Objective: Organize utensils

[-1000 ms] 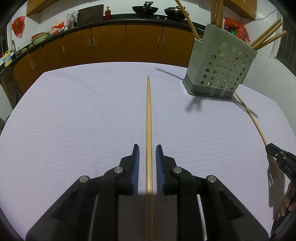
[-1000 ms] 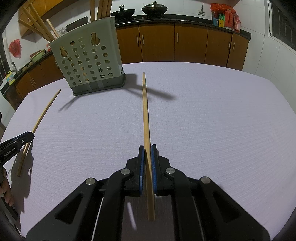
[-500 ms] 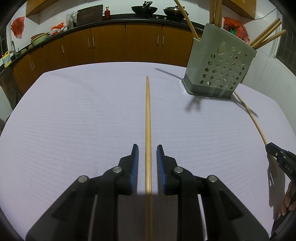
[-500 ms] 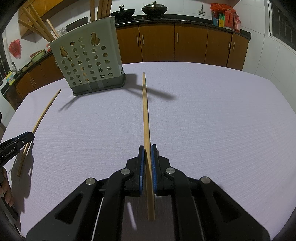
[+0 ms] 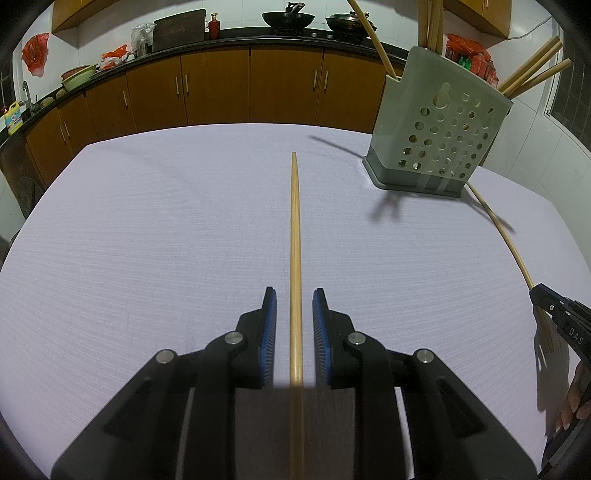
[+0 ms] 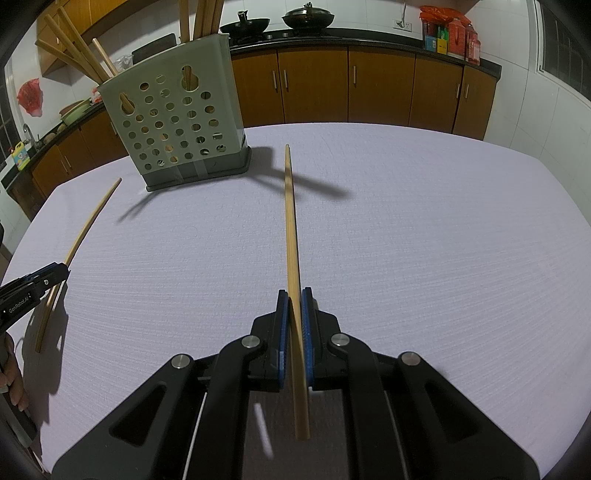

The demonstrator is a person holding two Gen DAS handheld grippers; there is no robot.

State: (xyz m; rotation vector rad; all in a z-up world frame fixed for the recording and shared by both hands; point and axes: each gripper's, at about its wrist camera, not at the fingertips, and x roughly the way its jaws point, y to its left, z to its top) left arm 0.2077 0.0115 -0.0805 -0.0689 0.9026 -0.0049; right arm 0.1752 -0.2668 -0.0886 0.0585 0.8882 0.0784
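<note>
A long wooden chopstick [image 5: 295, 236] lies on the white tablecloth between the fingers of my left gripper [image 5: 294, 299], which is open with a gap on each side of the stick. My right gripper [image 6: 294, 300] is shut on a second chopstick [image 6: 290, 218] and holds it pointing forward. A grey-green perforated utensil holder [image 5: 439, 133] with several chopsticks in it stands at the far right in the left wrist view, and at the far left in the right wrist view [image 6: 177, 125].
The table [image 5: 147, 229] has a white ribbed cloth. Brown kitchen cabinets [image 5: 221, 88] and a counter with woks [image 5: 288, 16] run behind it. The other gripper shows at each view's side edge.
My left gripper's fingers have opened a little wider around the chopstick on the table. The right gripper and its chopstick have not moved.
</note>
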